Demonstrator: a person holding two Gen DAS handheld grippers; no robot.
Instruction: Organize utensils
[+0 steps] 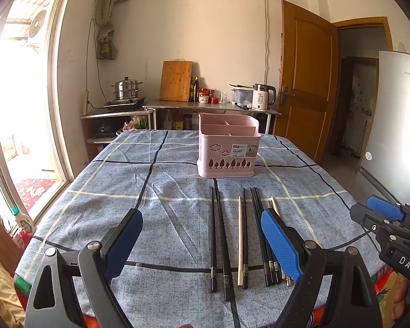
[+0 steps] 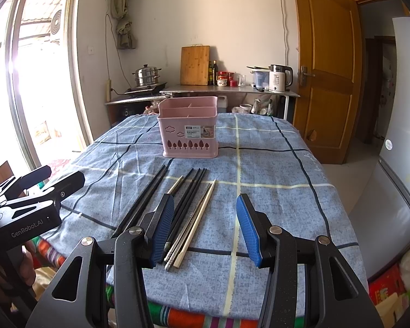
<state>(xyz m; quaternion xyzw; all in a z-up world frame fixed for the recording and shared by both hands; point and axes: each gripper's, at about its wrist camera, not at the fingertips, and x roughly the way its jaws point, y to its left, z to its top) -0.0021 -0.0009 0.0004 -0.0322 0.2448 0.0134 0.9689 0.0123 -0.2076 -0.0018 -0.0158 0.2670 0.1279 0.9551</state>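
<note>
From the left wrist, the left gripper [image 1: 202, 242] hangs over the near edge of the table [image 1: 95, 191] with its blue-padded fingers spread wide and nothing between them. The chopsticks [image 1: 243, 240] lie in a row on the blue checked cloth — black ones, pale ones and a few metal ones — pointing toward the pink basket [image 1: 228, 147], which stands upright further back, well apart from their tips. The right gripper [image 1: 380, 207] shows at the right edge; its jaws are hard to judge here.

From the right wrist, the right gripper [image 2: 206, 229] is also spread open and empty, its left pad just over the ends of the chopsticks [image 2: 183, 205]. The basket [image 2: 188, 131] stands beyond them, its compartments empty as far as can be seen. The left gripper [image 2: 52, 180] sits at the left edge above the table [image 2: 273, 164].
</note>
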